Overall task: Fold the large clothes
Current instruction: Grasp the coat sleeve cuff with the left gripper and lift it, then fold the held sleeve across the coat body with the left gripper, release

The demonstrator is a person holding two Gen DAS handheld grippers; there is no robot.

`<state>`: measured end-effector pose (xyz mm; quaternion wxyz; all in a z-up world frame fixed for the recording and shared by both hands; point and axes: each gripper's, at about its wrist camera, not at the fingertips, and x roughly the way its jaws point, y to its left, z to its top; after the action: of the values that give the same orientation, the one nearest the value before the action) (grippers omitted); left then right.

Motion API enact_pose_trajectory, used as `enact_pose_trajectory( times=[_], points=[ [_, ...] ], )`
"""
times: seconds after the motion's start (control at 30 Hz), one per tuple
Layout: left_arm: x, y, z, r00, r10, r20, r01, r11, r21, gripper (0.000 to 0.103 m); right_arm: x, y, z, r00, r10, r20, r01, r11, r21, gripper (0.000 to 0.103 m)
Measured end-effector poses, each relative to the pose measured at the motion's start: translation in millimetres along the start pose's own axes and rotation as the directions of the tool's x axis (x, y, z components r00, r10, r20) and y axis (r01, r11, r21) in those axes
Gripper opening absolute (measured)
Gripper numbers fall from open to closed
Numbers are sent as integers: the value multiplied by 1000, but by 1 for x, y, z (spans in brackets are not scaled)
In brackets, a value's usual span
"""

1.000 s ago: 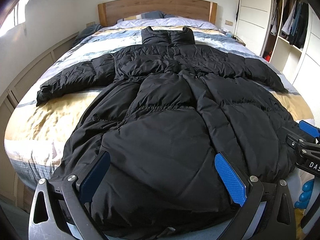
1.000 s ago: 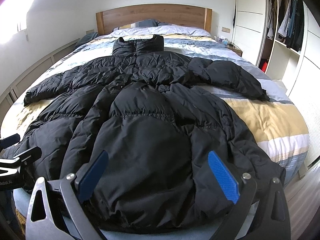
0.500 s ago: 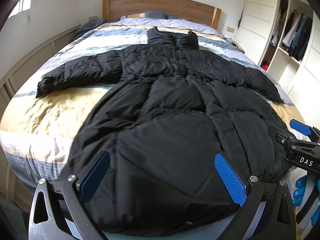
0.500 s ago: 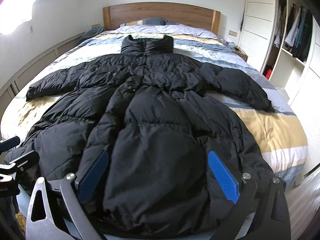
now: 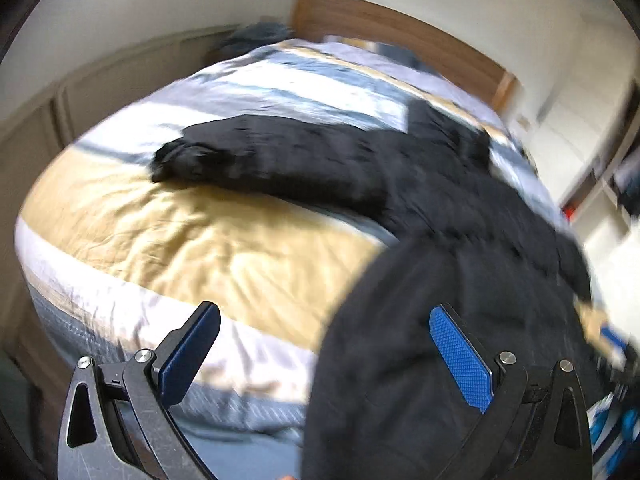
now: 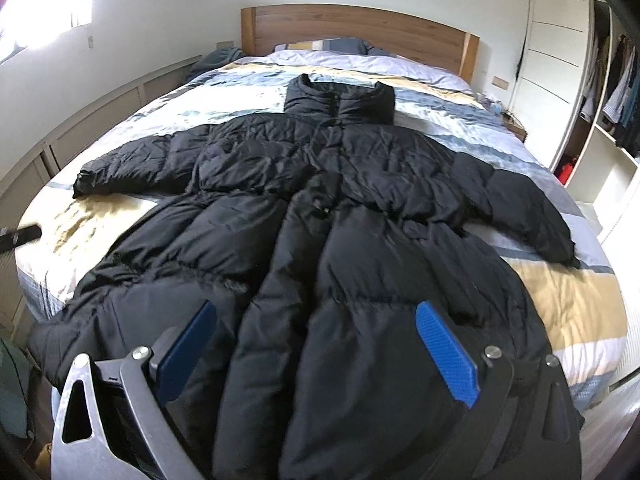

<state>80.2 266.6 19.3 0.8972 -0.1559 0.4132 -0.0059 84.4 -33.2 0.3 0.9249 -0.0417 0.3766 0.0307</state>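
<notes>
A long black puffer coat (image 6: 332, 216) lies flat on the bed, collar toward the headboard, both sleeves spread out. My right gripper (image 6: 316, 344) is open and empty above the coat's hem near the foot of the bed. My left gripper (image 5: 324, 352) is open and empty at the bed's left front corner, its right finger over the coat's hem (image 5: 420, 360) and its left finger over the bedding. The left wrist view is blurred; the coat's left sleeve (image 5: 240, 156) shows there. The left gripper's tip (image 6: 18, 236) shows at the left edge of the right wrist view.
The bed (image 6: 572, 304) has a striped yellow, white and blue cover and a wooden headboard (image 6: 360, 28). Low panelling (image 6: 100, 120) runs along the left wall. An open wardrobe (image 6: 608, 92) with hanging clothes stands on the right.
My left gripper has swung left, from above the hem's middle to the bed's left front corner. My right gripper has moved slightly left and higher. The coat has not moved.
</notes>
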Motion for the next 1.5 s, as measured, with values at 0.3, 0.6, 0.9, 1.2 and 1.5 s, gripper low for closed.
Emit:
enact_pose_trajectory(
  times=[0.3,0.6,0.9,1.2,1.5],
  points=[
    [86,121,87,994,-107,14,104,911,-400,101,14,7,18,1000,-19,-17,18,999,-33,101],
    [176,169,106,966,-253,51,213,670,-711,80,14,-11,28,998,-66,-15,66,998,-17,101],
    [177,161,123,949,-291,117,276,597,-753,20,13,-37,18,996,-81,-26,82,996,37,101],
    [133,101,168,958,-253,137,284,759,-586,10,-10,-58,11,997,-67,46,64,996,63,101],
    [86,-8,204,946,-287,154,324,876,-358,9,-39,-99,-5,989,-97,107,86,990,109,101]
  ],
)
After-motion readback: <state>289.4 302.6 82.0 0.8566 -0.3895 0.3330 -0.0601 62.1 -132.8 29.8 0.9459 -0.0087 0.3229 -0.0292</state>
